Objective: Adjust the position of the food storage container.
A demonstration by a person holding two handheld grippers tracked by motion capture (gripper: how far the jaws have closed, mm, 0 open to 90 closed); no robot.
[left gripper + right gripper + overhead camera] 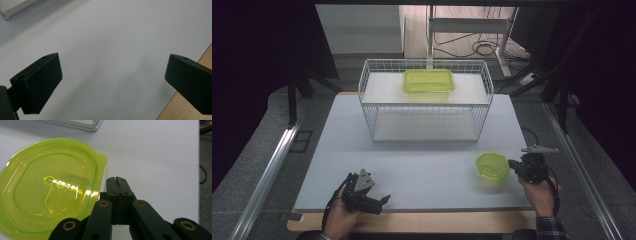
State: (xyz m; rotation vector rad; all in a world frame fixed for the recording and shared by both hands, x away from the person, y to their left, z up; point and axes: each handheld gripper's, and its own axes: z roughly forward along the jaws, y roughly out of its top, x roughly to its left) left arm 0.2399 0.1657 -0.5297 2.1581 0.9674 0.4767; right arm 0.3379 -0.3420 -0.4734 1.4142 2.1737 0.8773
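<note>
Right gripper view, closed right claw (pixel 116 179) beside green lid (pixel 50 185)

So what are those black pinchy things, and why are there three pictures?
Those are claws, and a person holds one in each hand. The big picture comes from a camera up high, looking down at the white table. There you see the left claw near the table's front edge and the right claw next to a little round green container.

The other two pictures come from tiny cameras riding on the claws. The left claw has its jaws wide apart, with nothing between them, just table below. The right claw is pinched shut, beside the green container's lid; it holds nothing.

Farther back stands a white wire basket, and a bigger green container sits on the shelf inside it.
</note>
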